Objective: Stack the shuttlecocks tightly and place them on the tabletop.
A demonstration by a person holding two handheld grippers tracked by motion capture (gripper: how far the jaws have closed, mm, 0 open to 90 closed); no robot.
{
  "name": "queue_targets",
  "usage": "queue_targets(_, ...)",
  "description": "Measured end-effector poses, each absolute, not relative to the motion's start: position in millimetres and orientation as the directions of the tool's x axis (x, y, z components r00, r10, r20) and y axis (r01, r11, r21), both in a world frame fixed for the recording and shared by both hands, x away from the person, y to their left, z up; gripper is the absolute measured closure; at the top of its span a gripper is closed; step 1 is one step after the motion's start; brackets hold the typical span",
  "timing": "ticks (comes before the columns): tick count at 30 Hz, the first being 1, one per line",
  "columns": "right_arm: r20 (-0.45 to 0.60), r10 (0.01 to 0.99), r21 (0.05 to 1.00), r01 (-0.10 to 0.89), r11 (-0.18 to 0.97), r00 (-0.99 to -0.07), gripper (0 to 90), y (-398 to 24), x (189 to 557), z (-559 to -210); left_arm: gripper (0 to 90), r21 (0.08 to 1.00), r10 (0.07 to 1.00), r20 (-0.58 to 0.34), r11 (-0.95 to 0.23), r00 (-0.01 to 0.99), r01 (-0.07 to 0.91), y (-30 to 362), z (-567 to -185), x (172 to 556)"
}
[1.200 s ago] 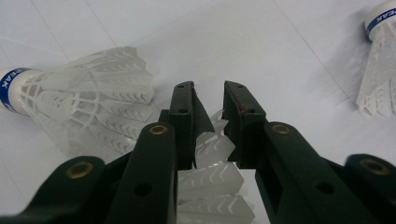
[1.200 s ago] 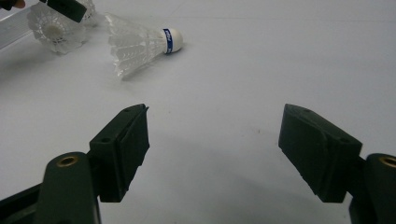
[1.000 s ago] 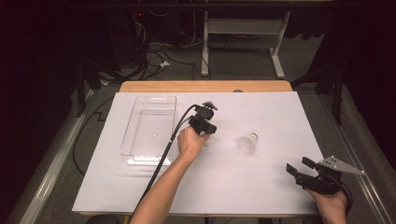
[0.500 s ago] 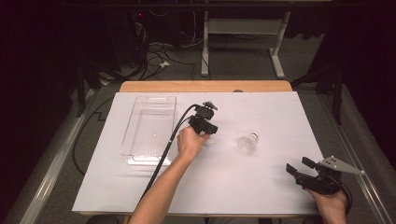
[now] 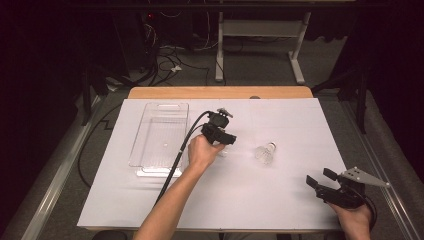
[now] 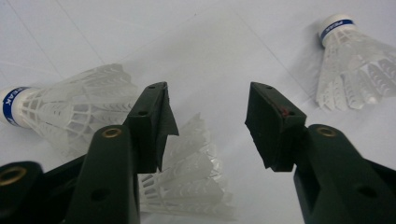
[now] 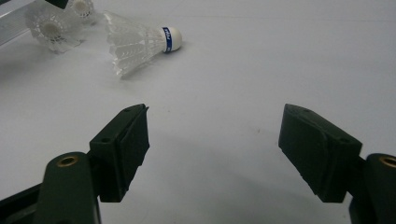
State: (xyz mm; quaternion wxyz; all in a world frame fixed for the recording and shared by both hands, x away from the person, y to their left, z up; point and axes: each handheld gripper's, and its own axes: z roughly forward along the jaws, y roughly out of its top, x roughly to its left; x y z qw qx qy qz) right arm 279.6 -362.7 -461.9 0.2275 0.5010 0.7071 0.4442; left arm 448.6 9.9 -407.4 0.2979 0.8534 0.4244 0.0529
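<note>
Since the earlier frame, the left gripper's (image 6: 205, 126) jaws have been opening and are spread, gripping nothing. Two shuttlecocks (image 6: 187, 182) lie on the surface (image 5: 280, 200) just below them, a third (image 5: 265, 152) to the right, nearer the left hand than the spread right gripper (image 5: 320, 181).

Three shuttlecocks (image 6: 70, 112) (image 6: 196, 182) (image 6: 355, 65), one clear tray (image 5: 160, 135), two tongs (image 5: 225, 142) (image 5: 320, 180).

**Colours and patterns on your tabletop**

Your shuttlecocks (image 6: 70, 112) are white, with a lattice-patterned skirt and a blue band lettered in white around the cork. Your left claw (image 6: 208, 126) and right claw (image 7: 215, 149) are black with brass-coloured rivets. The tabletop (image 5: 280, 200) is white; the tray (image 5: 160, 135) is clear.
</note>
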Motion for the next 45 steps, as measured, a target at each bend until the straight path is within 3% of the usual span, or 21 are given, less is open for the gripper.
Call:
queue_targets(19, 0.121, 0.911, 0.856, 0.506, 0.105, -0.393, 24.8, -362.6, 279.5, -461.9, 38.7, 0.600, 0.737, -0.178, -0.444, 0.652, 0.665, 17.3, -393.4, 433.3)
queue_targets(45, 0.114, 0.914, 0.856, 0.506, 0.109, -0.390, 24.8, -362.3, 279.0, -461.8, 32.4, 0.616, 0.733, -0.164, -0.447, 0.660, 0.649, 27.8, -390.5, 414.3)
